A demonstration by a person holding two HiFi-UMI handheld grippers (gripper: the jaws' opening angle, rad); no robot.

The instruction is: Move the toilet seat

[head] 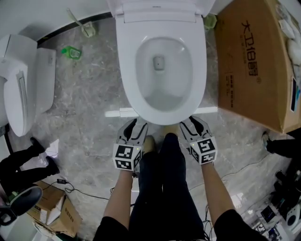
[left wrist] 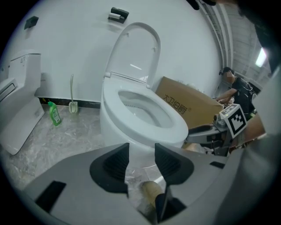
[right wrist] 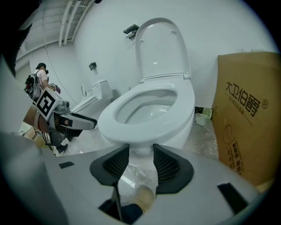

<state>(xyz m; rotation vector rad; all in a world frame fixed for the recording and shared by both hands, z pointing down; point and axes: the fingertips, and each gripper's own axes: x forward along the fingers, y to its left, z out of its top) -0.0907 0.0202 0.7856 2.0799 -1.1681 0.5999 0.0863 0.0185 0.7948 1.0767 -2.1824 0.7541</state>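
A white toilet stands straight ahead with its seat (head: 126,70) lying flat on the bowl and its lid (head: 160,6) raised against the back wall. My left gripper (head: 137,124) hovers just short of the seat's front rim, left of centre, and is open with nothing between its jaws. My right gripper (head: 191,123) mirrors it on the right, also open and holding nothing. In the left gripper view the seat (left wrist: 175,128) lies just beyond the left gripper (left wrist: 142,151). In the right gripper view the seat (right wrist: 109,117) lies just beyond the right gripper (right wrist: 141,154). Neither gripper touches the seat.
A large cardboard box (head: 256,61) stands close on the toilet's right. A second white toilet (head: 21,80) is at the left, with a green bottle (head: 70,52) and a toilet brush (head: 87,29) by the wall. The person's legs (head: 162,188) are between the grippers. Boxes (head: 51,207) and cables lie lower left.
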